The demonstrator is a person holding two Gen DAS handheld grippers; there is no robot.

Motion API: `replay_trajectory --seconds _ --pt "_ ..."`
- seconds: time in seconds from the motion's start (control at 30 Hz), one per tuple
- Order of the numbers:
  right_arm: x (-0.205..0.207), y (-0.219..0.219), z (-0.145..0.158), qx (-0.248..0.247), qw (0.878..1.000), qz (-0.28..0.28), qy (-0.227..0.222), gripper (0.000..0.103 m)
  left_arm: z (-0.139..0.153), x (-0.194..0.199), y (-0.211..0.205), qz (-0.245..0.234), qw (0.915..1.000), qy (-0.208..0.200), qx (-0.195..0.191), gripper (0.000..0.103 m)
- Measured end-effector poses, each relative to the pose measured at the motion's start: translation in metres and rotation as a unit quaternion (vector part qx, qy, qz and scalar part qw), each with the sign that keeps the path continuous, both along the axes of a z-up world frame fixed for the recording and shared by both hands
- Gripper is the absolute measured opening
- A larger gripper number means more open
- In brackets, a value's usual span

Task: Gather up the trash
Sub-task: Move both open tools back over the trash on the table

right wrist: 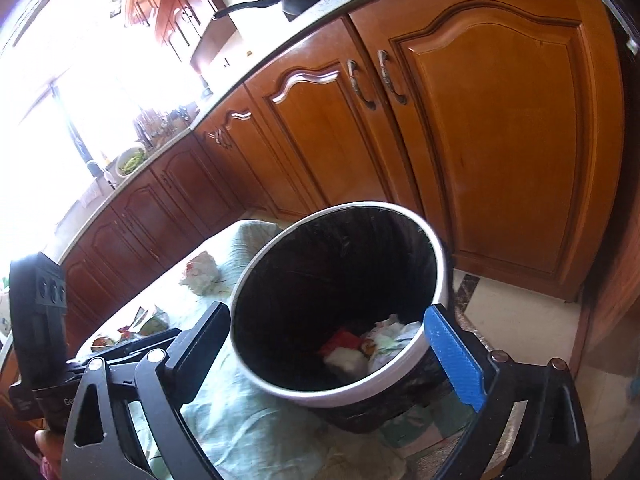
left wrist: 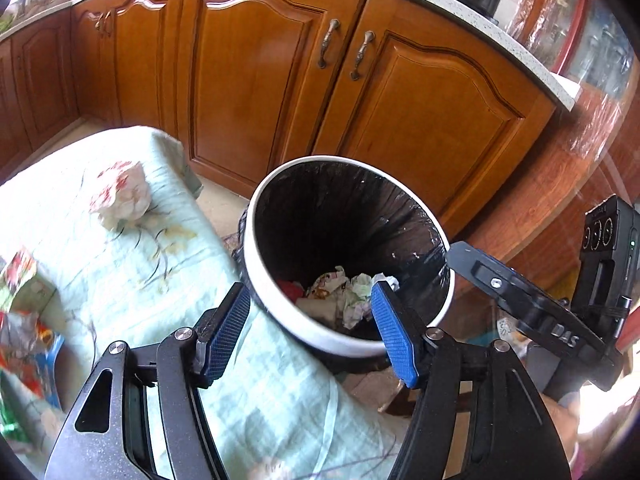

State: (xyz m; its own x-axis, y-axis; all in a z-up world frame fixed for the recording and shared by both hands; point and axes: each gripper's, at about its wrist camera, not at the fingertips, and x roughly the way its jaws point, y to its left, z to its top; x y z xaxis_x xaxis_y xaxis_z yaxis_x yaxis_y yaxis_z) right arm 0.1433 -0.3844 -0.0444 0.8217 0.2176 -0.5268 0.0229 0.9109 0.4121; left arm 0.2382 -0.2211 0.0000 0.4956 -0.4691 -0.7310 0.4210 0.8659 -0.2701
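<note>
Now both tools hang empty, jaws spread wide: the left tool [left wrist: 310, 312] and right tool [right wrist: 326, 332] over the bin [left wrist: 280, 308], where paper scraps [left wrist: 352, 296] already lie. A crumpled floral paper wad [left wrist: 120, 194] sits on the green-clothed desk [left wrist: 168, 280], just left of the bin. It looks light and soft; pinch it across the middle, gently.

Green-clothed table [left wrist: 168, 280], crumpled paper [left wrist: 120, 194], wrappers [left wrist: 20, 280]
</note>
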Motion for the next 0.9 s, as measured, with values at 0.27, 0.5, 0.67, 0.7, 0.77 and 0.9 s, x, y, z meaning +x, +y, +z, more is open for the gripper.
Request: replay_trajectory --seconds 0.27,0.5,0.67,0.7,0.77,0.9 --pt "-0.013 0.039 -0.006 0.016 0.999 0.036 0.007 0.099 -0.004 -0.032 0.053 0.048 0.9985 0.004 -0.025 0.067" --pt "-0.018 0.073 -0.007 0.016 0.997 0.071 0.013 0.099 -0.007 -0.059 0.103 0.086 0.996 0.002 -0.023 0.067" --pt "-0.019 0.102 -0.008 0.009 0.995 0.099 0.015 0.099 -0.01 -0.077 0.141 0.119 0.9925 0.002 -0.029 0.067" --pt "-0.02 0.107 -0.008 0.007 0.994 0.105 0.015 0.099 -0.01 -0.08 0.147 0.126 0.9916 0.001 -0.03 0.067" --pt "-0.019 0.12 -0.009 0.002 0.993 0.116 0.015 0.099 -0.011 -0.086 0.16 0.138 0.9901 0.0 -0.03 0.067" --pt "-0.016 0.142 -0.009 -0.004 0.99 0.137 0.018 0.099 -0.01 -0.095 0.182 0.159 0.9865 -0.001 -0.039 0.067"
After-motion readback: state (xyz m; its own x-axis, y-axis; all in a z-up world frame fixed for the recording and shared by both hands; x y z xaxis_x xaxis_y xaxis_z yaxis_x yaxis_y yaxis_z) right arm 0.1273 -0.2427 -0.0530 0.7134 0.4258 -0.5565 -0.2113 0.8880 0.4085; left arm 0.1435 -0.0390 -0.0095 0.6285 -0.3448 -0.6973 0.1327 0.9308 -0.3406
